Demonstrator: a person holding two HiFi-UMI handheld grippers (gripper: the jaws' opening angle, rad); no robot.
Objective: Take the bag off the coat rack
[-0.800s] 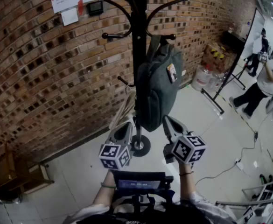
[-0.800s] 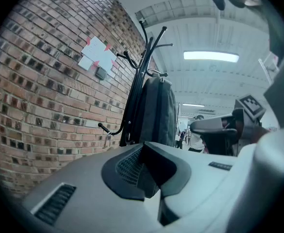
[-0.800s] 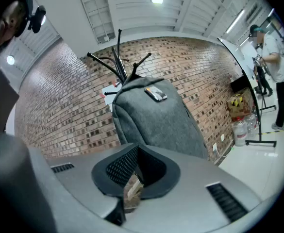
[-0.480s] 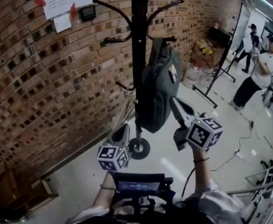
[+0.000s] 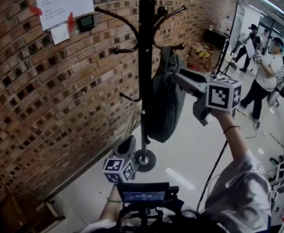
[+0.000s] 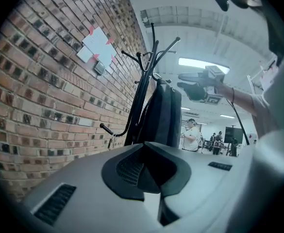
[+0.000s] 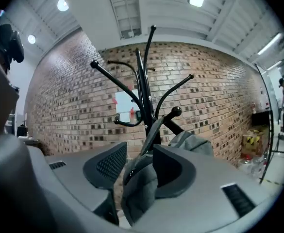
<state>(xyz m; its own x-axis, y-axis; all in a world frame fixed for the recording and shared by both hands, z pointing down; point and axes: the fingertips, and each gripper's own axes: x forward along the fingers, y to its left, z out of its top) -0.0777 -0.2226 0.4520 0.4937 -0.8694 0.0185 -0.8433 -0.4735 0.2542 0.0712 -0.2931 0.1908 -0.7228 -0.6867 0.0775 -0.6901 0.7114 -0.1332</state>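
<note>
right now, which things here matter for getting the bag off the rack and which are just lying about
Job: bag, coat rack, right gripper with fingers either side of the bag.
Lying about: wall papers, cardboard box, people behind.

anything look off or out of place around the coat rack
Nothing stands out: the coat rack stands upright and the bag hangs from a hook, with the right gripper open around its top.
</note>
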